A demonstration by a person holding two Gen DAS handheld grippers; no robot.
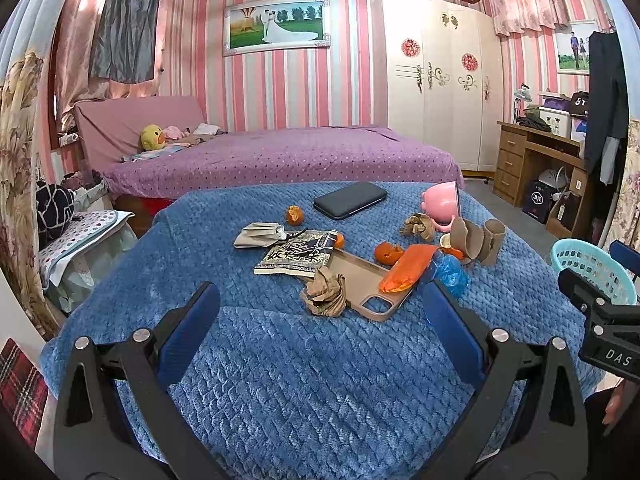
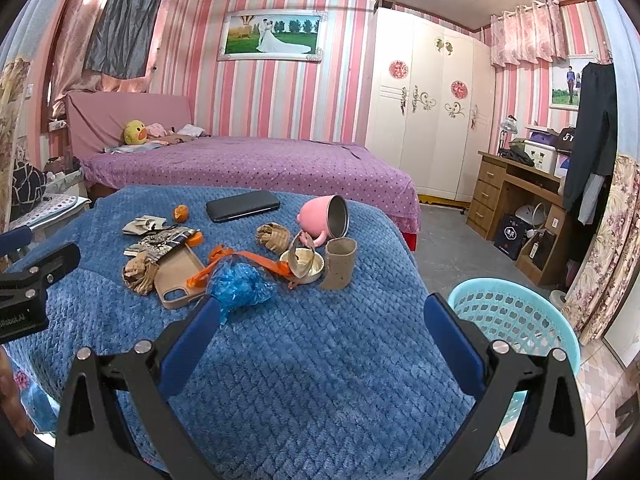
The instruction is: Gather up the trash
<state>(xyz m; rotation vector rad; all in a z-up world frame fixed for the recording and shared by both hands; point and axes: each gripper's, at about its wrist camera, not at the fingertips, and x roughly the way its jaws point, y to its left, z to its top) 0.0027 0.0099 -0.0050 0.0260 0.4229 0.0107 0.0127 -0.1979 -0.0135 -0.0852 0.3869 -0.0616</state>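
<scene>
Trash just beyond open left hand-held gripper

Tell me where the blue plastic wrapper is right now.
In the right wrist view, the blue plastic wrapper lies on the blue blanket, just ahead of the right hand-held gripper, beside the tan phone case and orange wrapper.

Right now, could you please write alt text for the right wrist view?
The open right gripper hovers over a blue blanket strewn with trash: a blue plastic bag, crumpled paper and orange peel. A turquoise basket stands to the right.
</scene>
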